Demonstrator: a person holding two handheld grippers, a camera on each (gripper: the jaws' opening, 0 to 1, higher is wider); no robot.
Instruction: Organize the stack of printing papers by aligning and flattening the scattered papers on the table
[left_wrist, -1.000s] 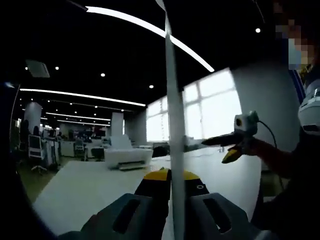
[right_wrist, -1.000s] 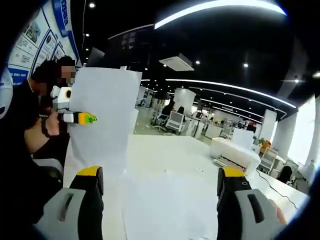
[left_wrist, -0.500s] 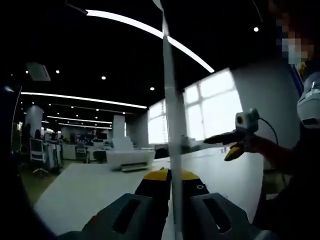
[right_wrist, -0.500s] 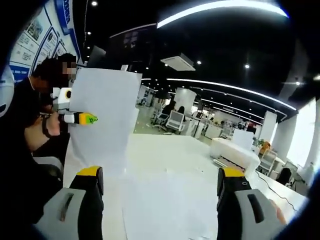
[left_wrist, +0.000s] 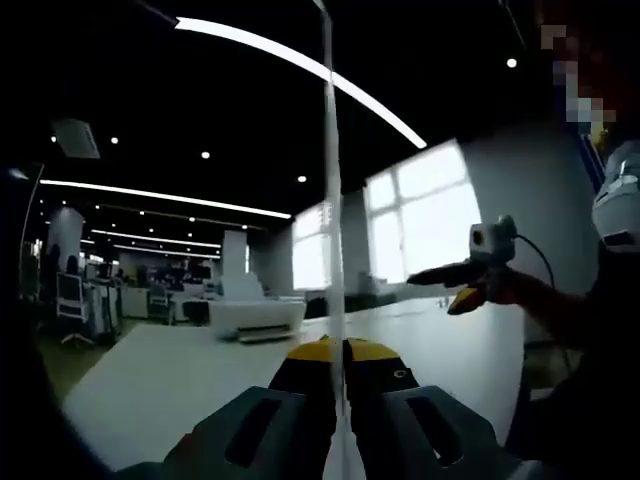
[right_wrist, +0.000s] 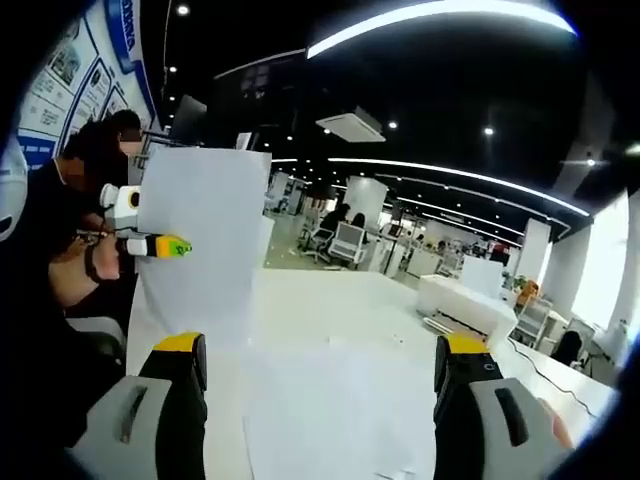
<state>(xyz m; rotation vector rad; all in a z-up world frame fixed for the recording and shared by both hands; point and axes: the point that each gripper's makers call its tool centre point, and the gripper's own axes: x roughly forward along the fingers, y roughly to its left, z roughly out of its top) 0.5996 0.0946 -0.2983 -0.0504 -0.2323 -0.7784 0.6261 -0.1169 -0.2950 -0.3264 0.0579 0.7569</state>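
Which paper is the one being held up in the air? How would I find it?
Start at the big white table and look to its left side, where the left gripper with the yellow tip reaches in. It pinches a white sheet that stands upright above the table. The other papers lie flat on the tabletop; this one stands tall.

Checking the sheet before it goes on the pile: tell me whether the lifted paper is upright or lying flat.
Upright. The left gripper is shut on the paper, which stands vertical above the table; the left gripper view shows it edge-on.
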